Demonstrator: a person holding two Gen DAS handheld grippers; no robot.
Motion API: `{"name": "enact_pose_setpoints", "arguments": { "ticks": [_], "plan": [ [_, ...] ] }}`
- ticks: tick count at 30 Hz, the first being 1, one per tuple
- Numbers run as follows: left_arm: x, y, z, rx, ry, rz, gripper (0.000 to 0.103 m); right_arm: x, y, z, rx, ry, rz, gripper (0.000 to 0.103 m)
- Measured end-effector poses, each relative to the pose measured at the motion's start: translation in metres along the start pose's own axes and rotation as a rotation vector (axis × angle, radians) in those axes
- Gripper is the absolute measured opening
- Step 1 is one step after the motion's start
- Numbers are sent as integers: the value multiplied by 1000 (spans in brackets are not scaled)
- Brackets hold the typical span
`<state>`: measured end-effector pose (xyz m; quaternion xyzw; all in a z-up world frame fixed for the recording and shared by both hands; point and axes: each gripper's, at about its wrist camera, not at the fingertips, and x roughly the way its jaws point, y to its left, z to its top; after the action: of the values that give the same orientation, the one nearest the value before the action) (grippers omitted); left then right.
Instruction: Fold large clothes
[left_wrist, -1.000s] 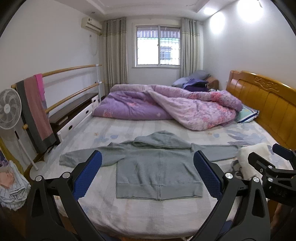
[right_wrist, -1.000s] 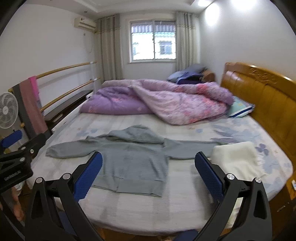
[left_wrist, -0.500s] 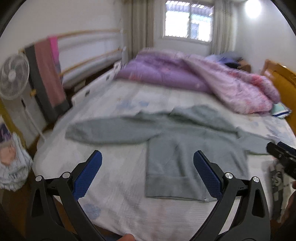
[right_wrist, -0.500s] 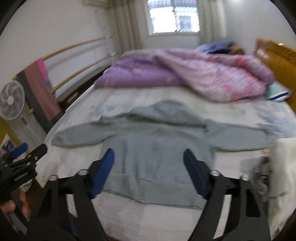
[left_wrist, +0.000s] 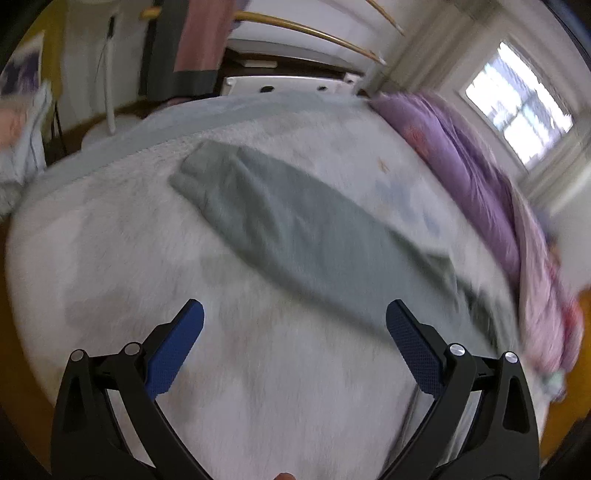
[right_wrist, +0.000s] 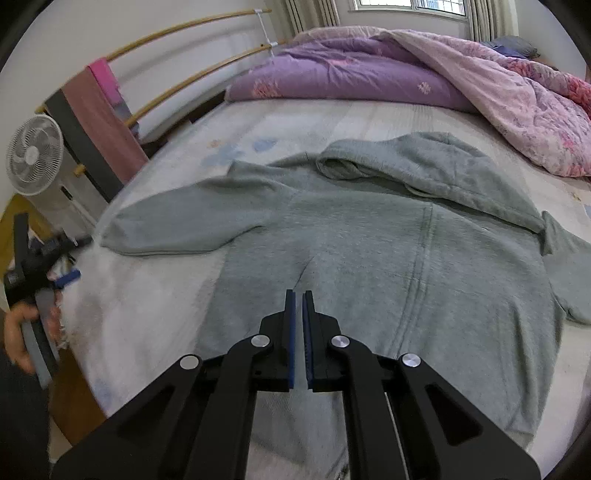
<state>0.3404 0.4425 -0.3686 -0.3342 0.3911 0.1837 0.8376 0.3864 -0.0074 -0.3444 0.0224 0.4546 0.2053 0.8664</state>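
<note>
Hoodie (right_wrist: 388, 251) sleeve (left_wrist: 295, 221) slants just ahead of my wide-open, empty left gripper (left_wrist: 293, 332), while my right gripper (right_wrist: 298, 299) is pinched shut, empty, over its body.

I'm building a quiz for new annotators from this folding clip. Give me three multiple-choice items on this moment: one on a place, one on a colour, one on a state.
1. Where does the grey hoodie lie?
A. spread flat on the bed
B. draped over the wooden rail
C. on the floor beside the fan

2. What colour is the quilt bunched at the far end of the bed?
A. green
B. purple and pink
C. plain white

3. How do the fingers of the two grippers stand?
A. both pairs spread wide
B. left pair together, right pair wide
C. left pair wide, right pair together

Answers:
1 A: body, hood and sleeves lie spread on the sheet.
2 B: purple on one side, pink floral on the other.
3 C: the left gripper stands wide apart; the right gripper is nearly closed, gripping nothing.
</note>
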Motion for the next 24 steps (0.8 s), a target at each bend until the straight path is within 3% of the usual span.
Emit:
{"name": "enact_pose_setpoints", "arguments": {
  "ticks": [3,5,10,13,15,16,18,19,20,21,24],
  "plan": [
    [31,41,28,-237,35,-101,98,17,-1,3,7,24,0,6],
    [41,61,41,-317,15,-124,98,26,-2,6,12,23,10,7],
    [71,103,56,-492,60,-175,97,42,-6,7,-5,48,40,7],
    [74,104,62,-482,29,-187,96,56,-10,12,16,59,45,7],
    [73,100,63,-461,8,-178,82,62,-13,17,36,49,54,7],
    [73,100,66,-459,0,-175,61,67,-14,22,50,46,71,6],
    [80,101,68,-465,0,-177,59,76,-16,30,73,51,83,6],
    [82,99,68,-445,5,-169,48,84,-15,36,81,60,96,5],
    [85,97,69,-425,8,-141,24,89,-15,41,90,65,110,4],
    [83,100,66,-418,5,-121,13,97,-14,47,102,72,119,4],
    [66,102,64,-423,-42,-190,9,120,-10,67,154,90,162,4]
  ]
}}
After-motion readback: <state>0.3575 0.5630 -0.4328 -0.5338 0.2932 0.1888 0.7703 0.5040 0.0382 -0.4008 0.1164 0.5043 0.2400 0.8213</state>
